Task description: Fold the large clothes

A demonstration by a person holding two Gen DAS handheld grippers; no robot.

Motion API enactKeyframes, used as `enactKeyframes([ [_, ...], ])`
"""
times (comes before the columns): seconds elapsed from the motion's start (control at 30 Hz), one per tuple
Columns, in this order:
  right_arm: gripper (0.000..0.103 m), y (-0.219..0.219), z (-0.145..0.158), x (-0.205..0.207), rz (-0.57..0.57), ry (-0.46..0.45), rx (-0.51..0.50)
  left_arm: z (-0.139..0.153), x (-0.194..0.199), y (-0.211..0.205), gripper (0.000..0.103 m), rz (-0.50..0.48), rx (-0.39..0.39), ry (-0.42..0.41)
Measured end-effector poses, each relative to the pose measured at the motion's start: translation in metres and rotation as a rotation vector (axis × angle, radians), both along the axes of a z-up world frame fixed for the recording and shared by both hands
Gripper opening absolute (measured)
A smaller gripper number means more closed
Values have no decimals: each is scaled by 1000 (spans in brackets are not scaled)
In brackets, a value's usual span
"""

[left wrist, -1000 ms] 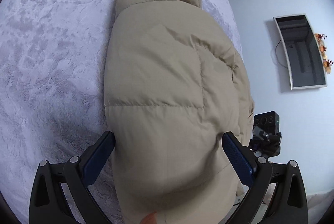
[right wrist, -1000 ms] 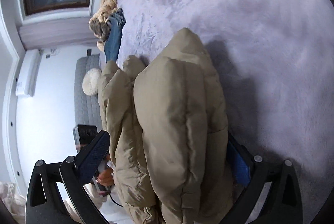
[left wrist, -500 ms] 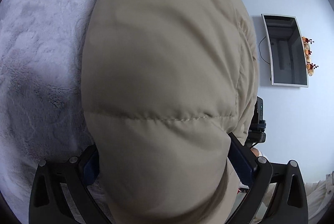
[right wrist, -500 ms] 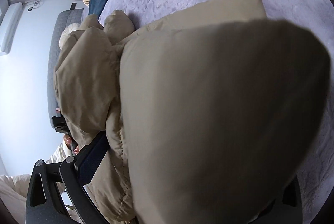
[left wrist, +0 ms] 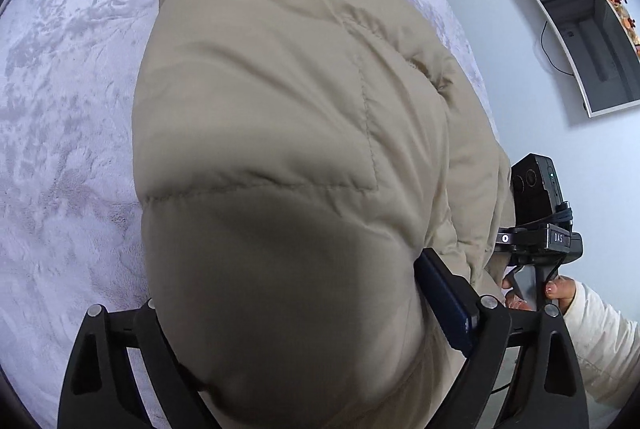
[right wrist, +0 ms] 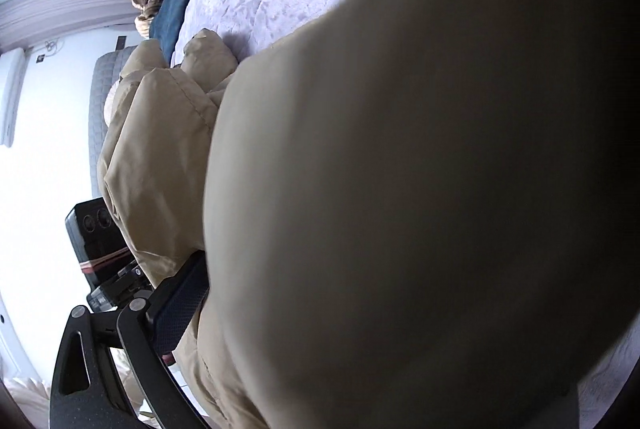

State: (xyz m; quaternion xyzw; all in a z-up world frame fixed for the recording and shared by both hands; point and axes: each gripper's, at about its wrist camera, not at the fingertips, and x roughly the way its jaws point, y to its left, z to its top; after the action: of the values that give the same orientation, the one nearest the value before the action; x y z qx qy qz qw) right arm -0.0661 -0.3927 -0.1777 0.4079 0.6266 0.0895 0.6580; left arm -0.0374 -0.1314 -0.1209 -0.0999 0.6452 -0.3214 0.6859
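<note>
Entry, left wrist view first. Lilac bedspread (left wrist: 60, 109) fills the left side, bare of clothing there. The puffer jacket (left wrist: 280, 109) lies on it as a beige bundle, hood end away from me, near end bulging over the left gripper (left wrist: 292, 293). A second ago both blue pads stood clear on either side of the bundle; now the left-hand pad is buried under fabric and only the right-hand pad (left wrist: 440, 301) shows, lying against the jacket. Jaws are closing, jacket between them. I read this as a grasp on the bundle's near end, though one pad is hidden.

Further right in the same view: a person's hand (left wrist: 560, 289) in a cream sleeve (left wrist: 600, 345) carries the other tool at the jacket's far edge.

Right wrist view. Jeans (right wrist: 176, 1) lie at the bed's far edge, well apart. The jacket (right wrist: 160, 149) has swollen from a narrow upright fold a second ago to a dark mass covering most of the lens. Right gripper (right wrist: 360, 289): jaws closing, jacket between them, one pad (right wrist: 180, 301) against the fabric, the other hidden.

Judgement: both tools have gone from straddling to gripping, so the bundle looks ready to be lifted or turned over for the next fold. Risk: slippery puffed fabric may squeeze out
</note>
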Motion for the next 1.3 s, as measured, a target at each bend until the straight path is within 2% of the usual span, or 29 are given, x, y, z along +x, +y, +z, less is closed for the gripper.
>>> enactKeyframes([
  [0.1,87,1,4,0,-4,2,11,5,2,-5,94,6,7,-3],
  [0.13,83,1,5,0,-7,1,23,8,-1,-21,92,6,9,-5],
  [0.3,72,2,14,-2,-18,-17,50,25,-6,-27,91,-10,8,-31],
  [0.4,72,6,20,-2,-18,-37,75,35,0,-29,86,-17,5,-46],
  [0.7,72,19,29,4,-5,-76,115,57,8,-15,86,-14,-15,-76],
  [0.97,72,29,52,5,25,-125,104,78,34,29,86,10,-58,-111],
  [1.1,72,48,61,9,29,-151,92,86,56,64,86,8,-65,-139],
  [1.3,72,104,56,49,23,-180,77,94,103,129,86,27,-47,-157],
])
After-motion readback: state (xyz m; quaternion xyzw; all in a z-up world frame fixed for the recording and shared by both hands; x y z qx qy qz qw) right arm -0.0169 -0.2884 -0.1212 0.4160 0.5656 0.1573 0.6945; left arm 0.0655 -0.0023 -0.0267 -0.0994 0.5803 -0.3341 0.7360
